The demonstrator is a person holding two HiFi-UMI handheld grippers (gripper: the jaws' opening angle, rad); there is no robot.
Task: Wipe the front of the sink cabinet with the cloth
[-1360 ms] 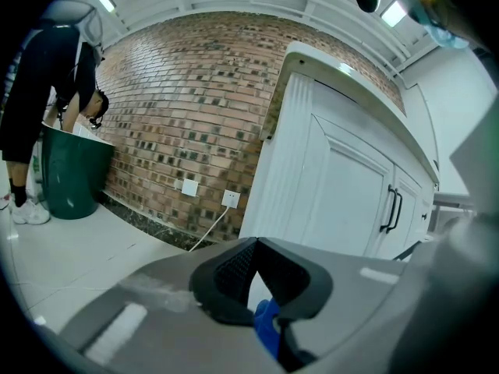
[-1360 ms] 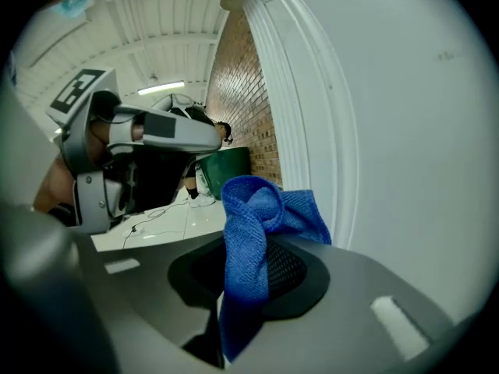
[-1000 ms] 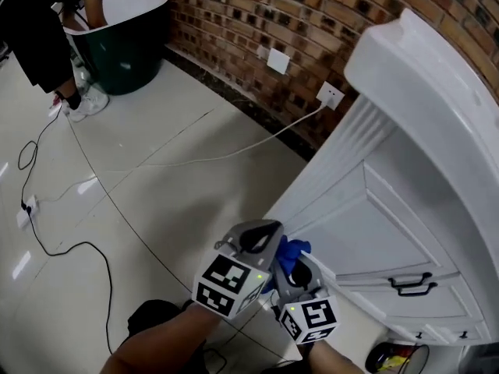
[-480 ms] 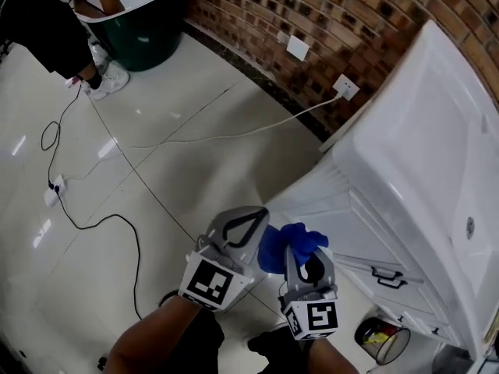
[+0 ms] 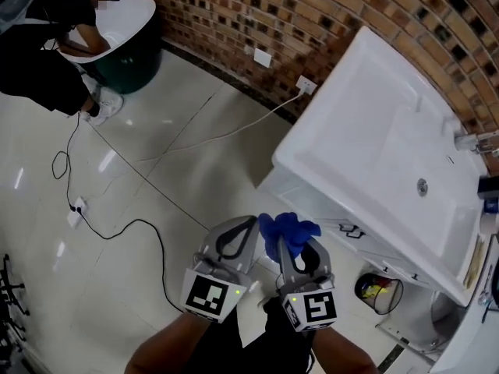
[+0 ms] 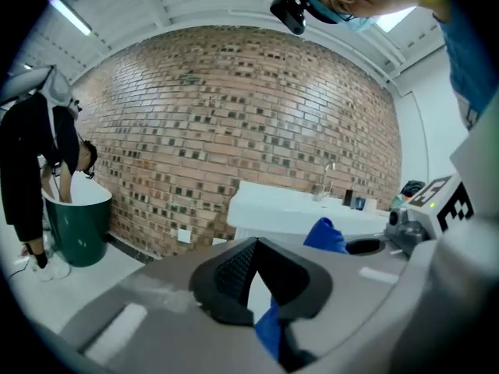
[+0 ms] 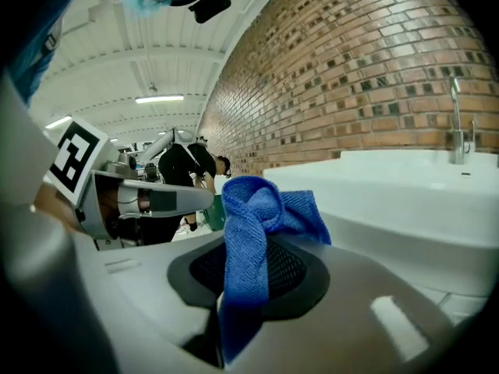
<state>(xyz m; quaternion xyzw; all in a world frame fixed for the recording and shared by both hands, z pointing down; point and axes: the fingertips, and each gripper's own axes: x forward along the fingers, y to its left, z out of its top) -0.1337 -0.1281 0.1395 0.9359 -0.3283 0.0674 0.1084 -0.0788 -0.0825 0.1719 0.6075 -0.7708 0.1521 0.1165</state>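
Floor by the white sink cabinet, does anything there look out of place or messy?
Yes. A thin black cable snakes loose across the pale tiled floor past a white plug block, and a white cord trails from the wall socket over the open floor. Both look like trip hazards.

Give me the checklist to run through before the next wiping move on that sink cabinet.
1. Cloth gripped by right tool: ok, its jaws are shut on it.
2. Left tool on the cloth too: ok, a blue strip sits pinched between its jaws.
3. Cloth against the sink cabinet front: not ok, it is held apart from it.
4. Front in sight: not ok, the sink overhangs most of it in the head view; only a handle shows.
5. Way to the front: ok, nothing stands between; the bin stands aside.
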